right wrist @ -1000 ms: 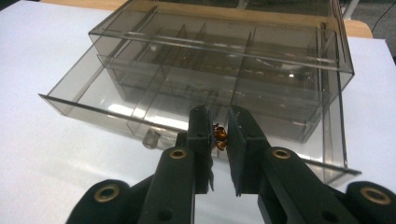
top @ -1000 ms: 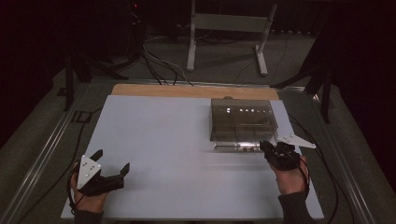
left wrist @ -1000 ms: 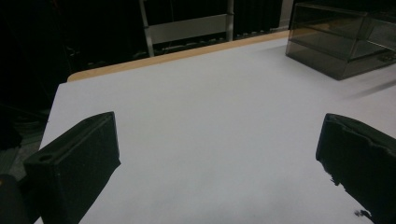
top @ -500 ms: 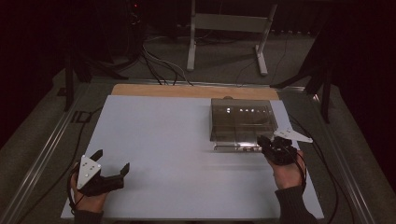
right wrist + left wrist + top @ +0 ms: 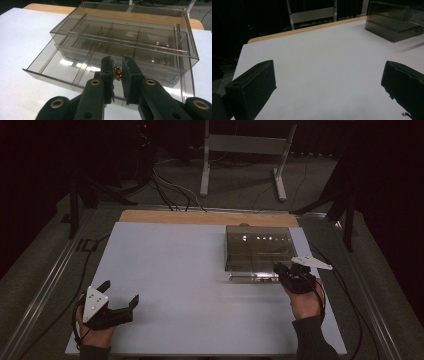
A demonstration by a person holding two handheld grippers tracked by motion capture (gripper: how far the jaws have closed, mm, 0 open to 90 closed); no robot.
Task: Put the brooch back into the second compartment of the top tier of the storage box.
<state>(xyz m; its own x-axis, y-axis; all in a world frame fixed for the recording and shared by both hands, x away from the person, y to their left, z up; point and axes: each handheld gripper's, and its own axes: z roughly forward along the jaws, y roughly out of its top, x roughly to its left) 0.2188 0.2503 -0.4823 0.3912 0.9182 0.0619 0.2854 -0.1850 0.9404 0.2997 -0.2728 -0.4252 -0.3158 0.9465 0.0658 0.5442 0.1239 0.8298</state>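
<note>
The right gripper (image 5: 117, 75) has its jaws drawn close together, clamped on a small amber-brown object (image 5: 117, 72), possibly a bead or wrapped sweet, too small to identify. The object sits between the fingertips, just above the pulled-out bottom drawer (image 5: 62, 70) of a smoky clear plastic drawer box (image 5: 259, 251), over one of its middle compartments. The box stands on the right side of the white table (image 5: 175, 270), beyond the gripper. At the near left, the left gripper (image 5: 119, 297) rests with jaws wide apart, holding nothing.
</note>
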